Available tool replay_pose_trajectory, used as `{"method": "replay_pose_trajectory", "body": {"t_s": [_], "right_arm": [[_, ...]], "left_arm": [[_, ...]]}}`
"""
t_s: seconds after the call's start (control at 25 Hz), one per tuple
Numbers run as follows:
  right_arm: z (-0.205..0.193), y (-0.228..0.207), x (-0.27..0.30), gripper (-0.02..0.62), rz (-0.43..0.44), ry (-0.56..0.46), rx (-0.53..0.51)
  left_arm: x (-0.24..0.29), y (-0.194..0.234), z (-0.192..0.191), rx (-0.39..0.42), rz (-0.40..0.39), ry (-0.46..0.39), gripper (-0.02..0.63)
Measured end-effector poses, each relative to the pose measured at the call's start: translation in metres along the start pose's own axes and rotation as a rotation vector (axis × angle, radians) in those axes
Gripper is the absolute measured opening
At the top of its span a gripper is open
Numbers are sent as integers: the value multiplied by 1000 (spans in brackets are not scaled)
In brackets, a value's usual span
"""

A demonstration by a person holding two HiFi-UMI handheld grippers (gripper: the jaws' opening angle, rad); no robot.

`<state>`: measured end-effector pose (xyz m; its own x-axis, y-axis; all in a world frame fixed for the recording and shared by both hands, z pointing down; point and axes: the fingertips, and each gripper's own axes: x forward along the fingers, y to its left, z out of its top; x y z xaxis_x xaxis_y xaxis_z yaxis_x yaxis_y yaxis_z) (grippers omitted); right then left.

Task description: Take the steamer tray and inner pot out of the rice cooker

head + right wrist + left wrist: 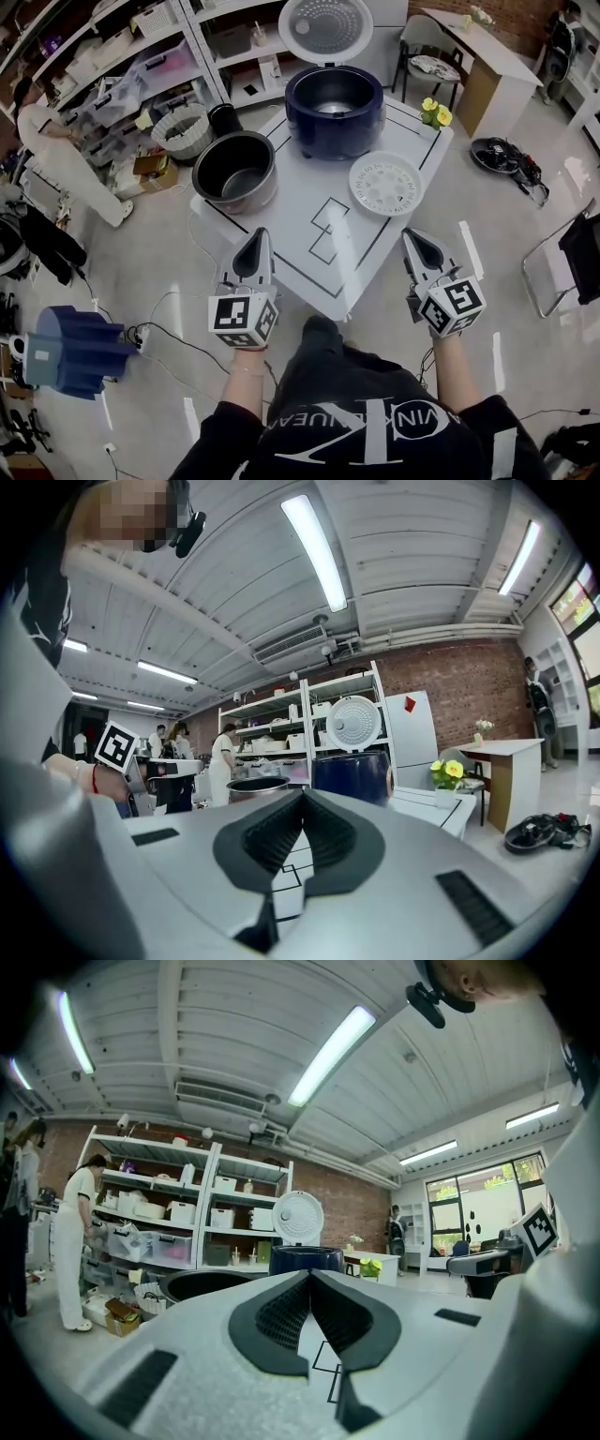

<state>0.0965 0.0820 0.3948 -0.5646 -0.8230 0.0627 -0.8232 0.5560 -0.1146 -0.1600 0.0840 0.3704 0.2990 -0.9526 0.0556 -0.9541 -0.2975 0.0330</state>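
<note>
The dark blue rice cooker [334, 111] stands at the far side of the white table [281, 225] with its lid [325, 26] up; it also shows as the rice cooker [305, 1258] and the rice cooker [352, 773]. The dark inner pot [234, 171] rests on the table's left part. The white steamer tray [386, 183] lies flat to the right. My left gripper [255, 246] and right gripper [419, 246] hover shut and empty at the table's near edge, apart from every object.
A small vase of yellow flowers [436, 113] sits at the table's far right corner. Shelves with bins [141, 66] stand behind; a person in white [56, 150] works there. A folding chair [572, 262] and cables [511, 159] lie on the floor right.
</note>
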Motion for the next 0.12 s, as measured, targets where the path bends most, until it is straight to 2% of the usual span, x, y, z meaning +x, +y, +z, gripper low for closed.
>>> {"method": "replay_pose_trajectory", "body": {"t_s": [0.12], "right_arm": [[-3, -1, 2, -2, 3, 7, 6]], "left_arm": [[1, 2, -1, -2, 4, 0, 12]]}}
